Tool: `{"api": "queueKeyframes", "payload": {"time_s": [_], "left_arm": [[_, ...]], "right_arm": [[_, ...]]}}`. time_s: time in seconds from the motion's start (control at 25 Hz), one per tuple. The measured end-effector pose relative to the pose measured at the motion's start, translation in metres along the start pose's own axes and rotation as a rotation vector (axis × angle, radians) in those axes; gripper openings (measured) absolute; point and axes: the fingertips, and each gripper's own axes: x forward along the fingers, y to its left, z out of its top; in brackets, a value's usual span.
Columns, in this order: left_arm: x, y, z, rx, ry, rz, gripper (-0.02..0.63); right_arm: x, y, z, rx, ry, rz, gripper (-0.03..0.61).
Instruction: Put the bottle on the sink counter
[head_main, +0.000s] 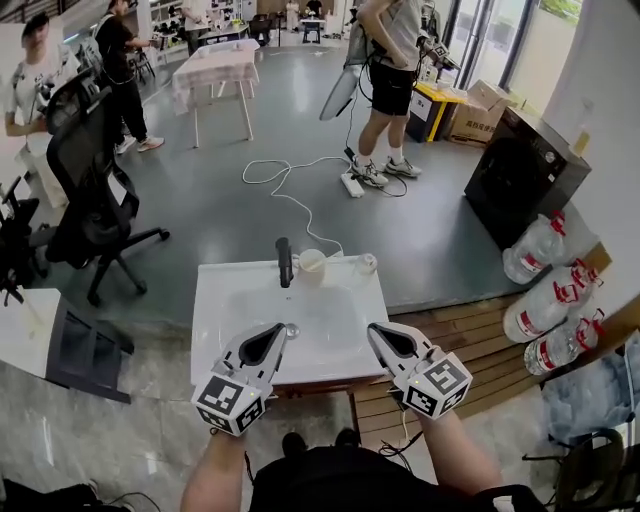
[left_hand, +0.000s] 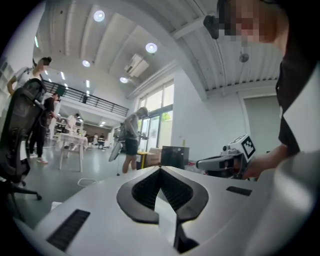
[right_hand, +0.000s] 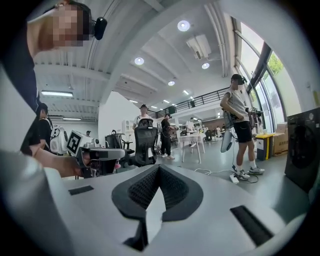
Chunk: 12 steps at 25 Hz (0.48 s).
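A white sink counter (head_main: 215, 330) stands just in front of me, with a black faucet (head_main: 284, 262) at its back edge. A pale, squat bottle (head_main: 312, 266) stands upright on the counter right beside the faucet. My left gripper (head_main: 279, 330) hovers over the counter's near left part, shut with nothing in it; its dark pads meet in the left gripper view (left_hand: 160, 171). My right gripper (head_main: 373, 331) hangs over the near right edge, also shut and empty (right_hand: 159, 168). Both are well short of the bottle.
A small clear cup (head_main: 367, 263) sits at the counter's back right corner. Large water jugs (head_main: 535, 250) lie on the floor to the right, by a black cabinet (head_main: 520, 175). An office chair (head_main: 90, 190) stands left, a white cable (head_main: 290, 190) runs ahead, and people stand farther off.
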Motion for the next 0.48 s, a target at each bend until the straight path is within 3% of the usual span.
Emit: {"api": "queueKeyframes", "payload": {"time_s": [0.12, 0.24, 0.36, 0.48], "left_arm": [[0.013, -0.022, 0.022, 0.038, -0.005, -0.109, 0.006], [0.028, -0.035, 0.030, 0.054, 0.047, -0.157, 0.006], [0.033, -0.032, 0.038, 0.011, 0.027, -0.120, 0.006], [0.031, -0.017, 0.035, 0.043, 0.030, -0.017, 0.006]], "right_arm": [[-0.015, -0.014, 0.003, -0.004, -0.009, -0.019, 0.014], [-0.031, -0.028, 0.004, 0.026, -0.034, -0.026, 0.014], [-0.035, -0.039, 0.007, 0.012, -0.047, -0.047, 0.014], [-0.029, -0.040, 0.012, -0.021, -0.045, -0.068, 0.012]]}}
